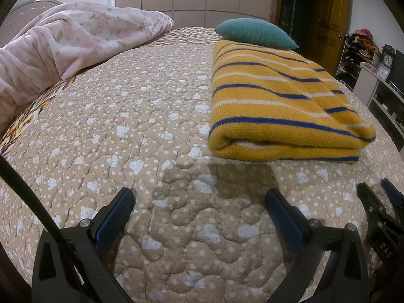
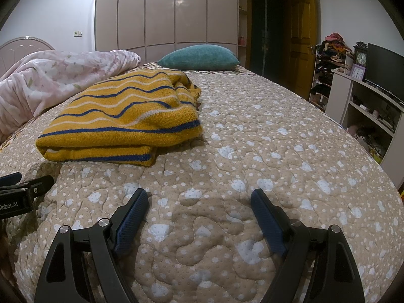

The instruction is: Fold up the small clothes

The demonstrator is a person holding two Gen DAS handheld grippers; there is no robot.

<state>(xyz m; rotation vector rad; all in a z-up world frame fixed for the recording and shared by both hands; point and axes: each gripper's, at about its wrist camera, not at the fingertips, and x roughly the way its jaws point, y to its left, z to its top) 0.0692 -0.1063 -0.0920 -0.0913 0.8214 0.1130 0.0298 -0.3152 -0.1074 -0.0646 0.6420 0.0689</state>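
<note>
Both the left gripper (image 1: pixel 199 199) and right gripper (image 2: pixel 199 199) hover with jaws spread wide, empty, over the quilted bedspread (image 1: pixel 126 131). Ahead lies the folded striped sweater (image 1: pixel 280 101); only the right view shows its rumpled far end, then shelves (image 2: pixel 368 116) holding small clutter

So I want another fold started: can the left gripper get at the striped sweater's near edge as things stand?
Probably yes: the left gripper is open and empty, with only bare quilt between it and the sweater.
</note>
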